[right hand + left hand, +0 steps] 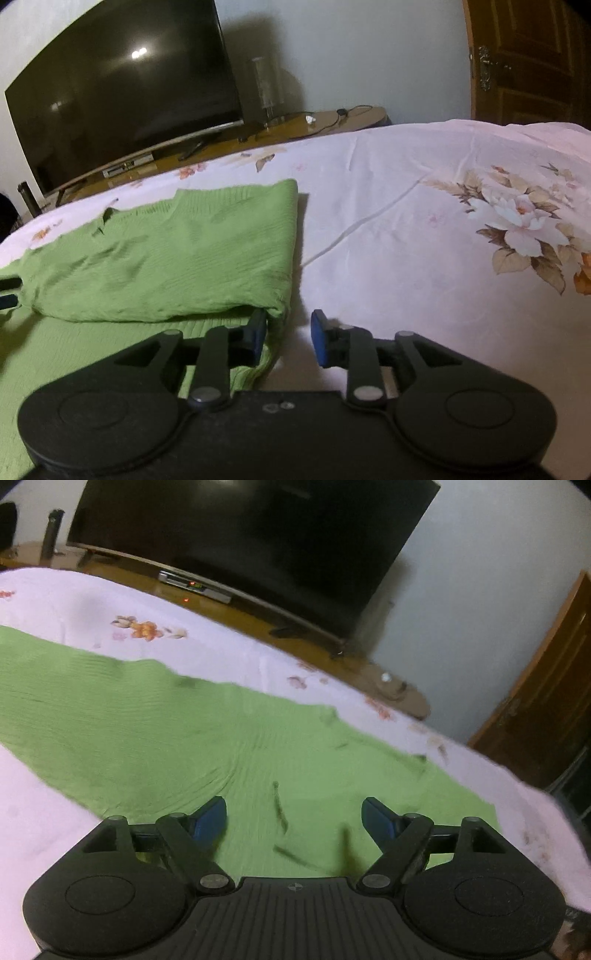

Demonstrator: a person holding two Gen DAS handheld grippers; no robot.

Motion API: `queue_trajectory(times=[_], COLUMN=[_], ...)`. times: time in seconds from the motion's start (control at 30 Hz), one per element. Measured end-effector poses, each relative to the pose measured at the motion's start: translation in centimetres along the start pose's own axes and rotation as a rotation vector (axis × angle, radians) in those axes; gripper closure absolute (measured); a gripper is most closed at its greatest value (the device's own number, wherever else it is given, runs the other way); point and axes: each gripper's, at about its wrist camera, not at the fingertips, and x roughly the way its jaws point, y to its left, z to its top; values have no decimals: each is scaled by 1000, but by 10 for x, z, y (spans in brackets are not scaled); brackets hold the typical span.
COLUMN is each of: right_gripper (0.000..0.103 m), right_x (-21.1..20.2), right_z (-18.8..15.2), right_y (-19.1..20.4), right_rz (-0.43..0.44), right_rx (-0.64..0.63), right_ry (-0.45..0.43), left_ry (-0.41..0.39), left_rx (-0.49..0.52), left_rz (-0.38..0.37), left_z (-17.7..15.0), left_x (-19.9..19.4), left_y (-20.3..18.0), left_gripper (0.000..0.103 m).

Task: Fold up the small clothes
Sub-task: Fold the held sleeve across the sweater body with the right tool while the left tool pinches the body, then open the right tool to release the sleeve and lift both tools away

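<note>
A green ribbed knit garment [147,720] lies spread on the floral bed sheet [55,598]. My left gripper [294,812] hovers low over it, jaws wide open with nothing between the blue pads. In the right wrist view one layer of the garment [177,251] is folded over onto itself, its fold edge running along the right side. My right gripper [289,338] sits at the garment's near right corner. Its jaws stand partly open, and the cloth edge lies by the left pad [258,336] without being pinched. The white sheet [406,221] shows through the gap.
A large dark television [258,539] stands on a wooden stand [295,642] beyond the bed's far edge. A wooden door [528,62] is at the right. A small set-top box [192,585] sits under the screen. The sheet stretches to the right of the garment.
</note>
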Motion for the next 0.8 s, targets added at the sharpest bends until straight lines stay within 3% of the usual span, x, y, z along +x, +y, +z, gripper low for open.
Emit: queue_trajectory(times=[0.03, 0.13, 0.2, 0.23, 0.27, 0.3, 0.37, 0.43, 0.53, 0.63, 0.7, 0.8], right_gripper=[76, 75, 75, 75, 75, 75, 75, 75, 74, 74, 74, 73], right_x=[-2, -3, 0, 2, 3, 4, 5, 4, 9, 5, 0, -6], right_z=[1, 3, 5, 6, 7, 7, 8, 8, 7, 9, 11, 19], right_y=[-1, -2, 0, 1, 2, 2, 3, 1, -4, -6, -8, -11], right_rz=[1, 8, 3, 5, 6, 4, 3, -2, -3, 31, 58, 96], right_rx=[2, 7, 5, 8, 8, 6, 6, 6, 16, 15, 11, 8], right_ry=[-4, -19, -17, -18, -18, -19, -26, -32, -22, -42, -66, -99], left_ry=[18, 120, 120, 124, 89, -68, -181, -152, 2, 27, 13, -50], left_rx=[-4, 7, -10, -19, 22, 127, 254, 313, 351, 348, 310, 246], left_rz=[-4, 17, 32, 28, 26, 13, -14, 34, 143, 147, 165, 218], left_z=[2, 5, 7, 10, 12, 9, 2, -6, -16, -15, -9, 2], left_x=[5, 31, 40, 42, 38, 18, -4, 0, 25, 26, 18, 3], left_y=[0, -2, -2, -3, -10, -24, -42, -44, -34, -32, -26, -18], left_gripper=[24, 54, 62, 102, 101, 101, 101, 101, 100, 100, 94, 67])
